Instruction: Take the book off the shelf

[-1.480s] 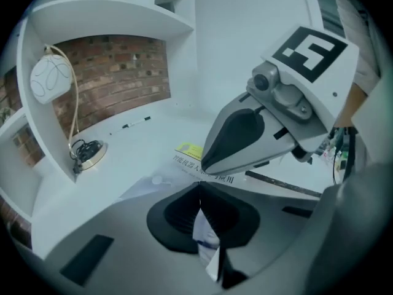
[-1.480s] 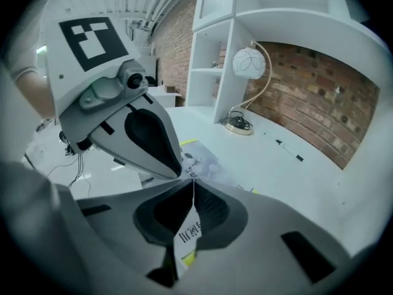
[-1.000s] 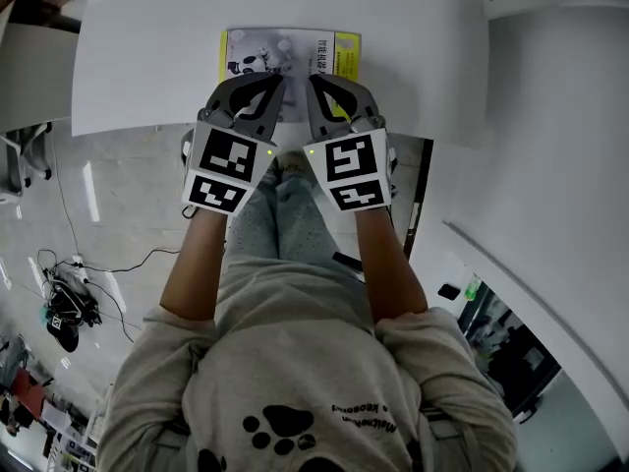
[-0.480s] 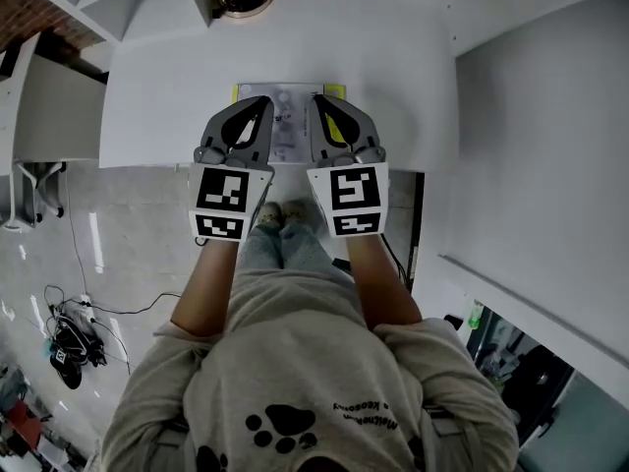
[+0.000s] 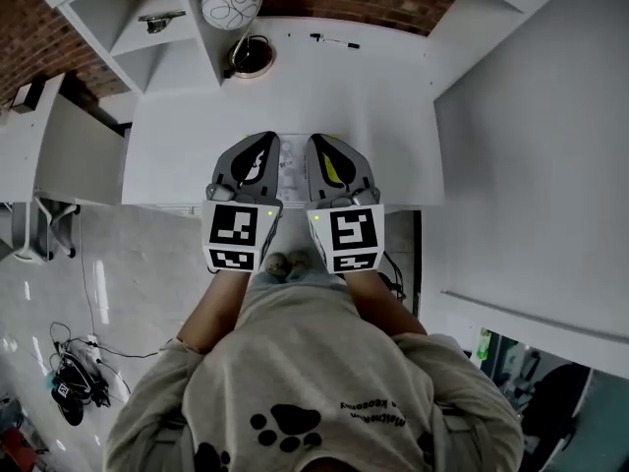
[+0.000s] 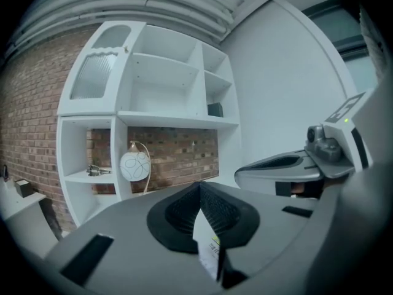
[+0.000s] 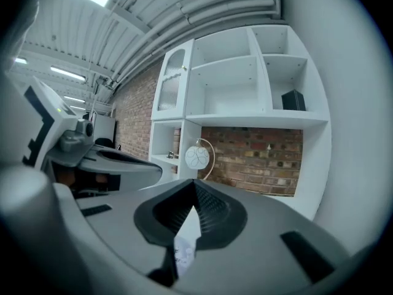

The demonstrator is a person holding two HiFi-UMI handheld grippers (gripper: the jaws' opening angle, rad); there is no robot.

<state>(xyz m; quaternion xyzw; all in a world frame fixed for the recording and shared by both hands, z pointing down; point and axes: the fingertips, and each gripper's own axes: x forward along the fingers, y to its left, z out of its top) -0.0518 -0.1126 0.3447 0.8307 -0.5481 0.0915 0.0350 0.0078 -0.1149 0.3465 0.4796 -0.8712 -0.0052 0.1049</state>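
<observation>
The person is holding both claws side by side over the front part of the white desk [image 5: 383, 96], and the book [image 5: 293, 173] is sitting between them. In the head view only a narrow strip of its pale cover is showing in the gap between the two claws, along with a bit of yellow through the right claw's frame. Whether the book is resting on the desk or hanging just above it cannot be told.

The left claw [image 5: 259, 146] is clenching on the book. In the left gripper view its ribbed pads [image 6: 212, 208] are meeting at the tip [image 6: 199, 188], and the thin white edge of the book [image 6: 209, 247] is running down between them. The right claw [image 5: 324, 146] is gripping it the same way. In the right gripper view the book's edge [image 7: 184, 238] is wedged between the closed pads, just under the tip [image 7: 195, 186].

The book is lying well apart from the white shelf unit [image 6: 159, 118], which is standing against the brick wall [image 7: 258, 155] at the far side of the desk. A round white lamp [image 5: 231, 3] is standing by the shelf unit, and a small black box [image 7: 293, 100] is sitting in one upper compartment.
</observation>
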